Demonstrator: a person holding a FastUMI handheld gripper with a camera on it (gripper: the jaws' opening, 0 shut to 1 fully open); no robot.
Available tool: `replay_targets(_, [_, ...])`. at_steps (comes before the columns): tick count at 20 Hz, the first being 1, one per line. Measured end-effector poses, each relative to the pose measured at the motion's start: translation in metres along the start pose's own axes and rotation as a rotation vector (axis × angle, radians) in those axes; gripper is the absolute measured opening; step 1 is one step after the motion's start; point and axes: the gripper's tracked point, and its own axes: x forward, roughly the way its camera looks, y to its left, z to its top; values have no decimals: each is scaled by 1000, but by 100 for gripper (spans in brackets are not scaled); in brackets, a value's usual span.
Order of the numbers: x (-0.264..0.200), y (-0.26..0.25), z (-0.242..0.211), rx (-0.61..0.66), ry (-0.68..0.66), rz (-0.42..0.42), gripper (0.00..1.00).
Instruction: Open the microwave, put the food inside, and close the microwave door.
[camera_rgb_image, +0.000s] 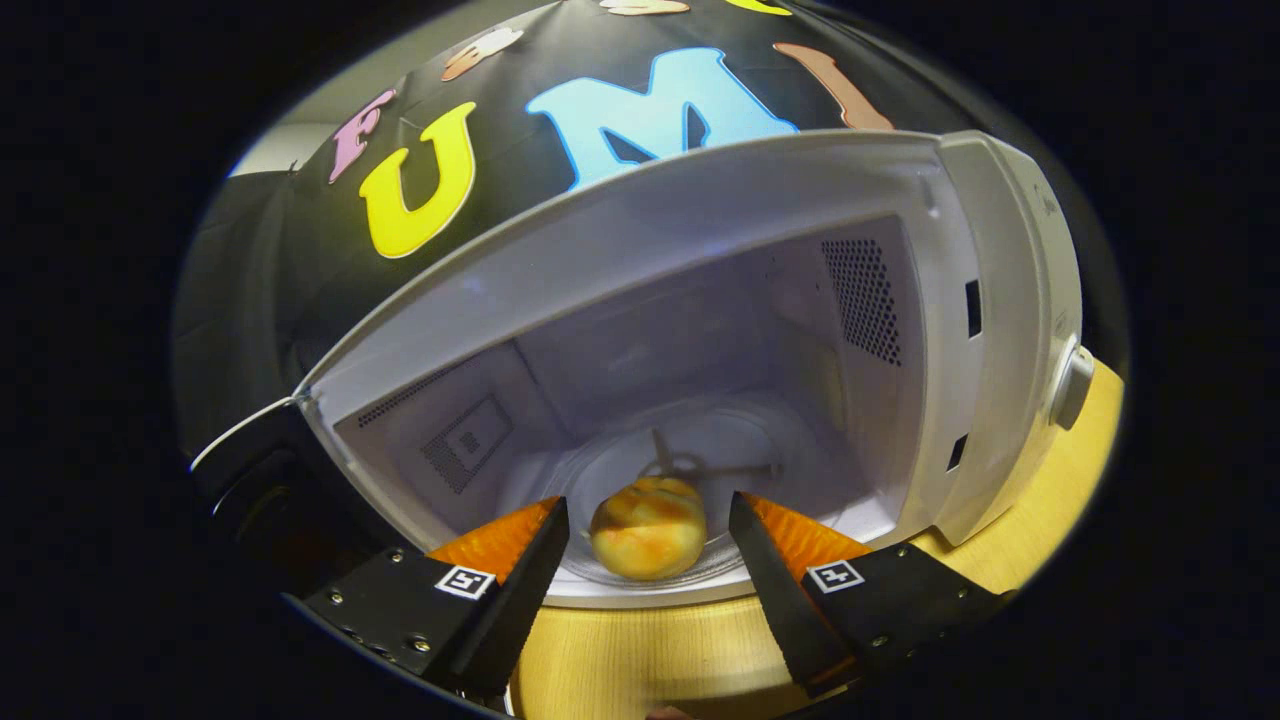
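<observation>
Food-in step looks done: bread roll (649, 540) sits on glass turntable (700, 450) inside microwave (640, 330), between gripper (648, 530) fingers w/ clear gaps either side, so gripper spread wide, holding nothing. Next (a judgement): back out toward 6 o'clock, reach door (240, 470) at 9 o'clock, swing shut. Door mostly dark & cut off, handle not made out. Control knob (1070, 385) at 3 o'clock. Wooden surface (640, 650) below.
</observation>
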Motion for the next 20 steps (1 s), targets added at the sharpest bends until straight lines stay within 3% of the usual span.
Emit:
replay_targets(9, [-115,38,40,-122,-92,83,98])
replay_targets(20, [-262,130,39,-265,-158,284,97])
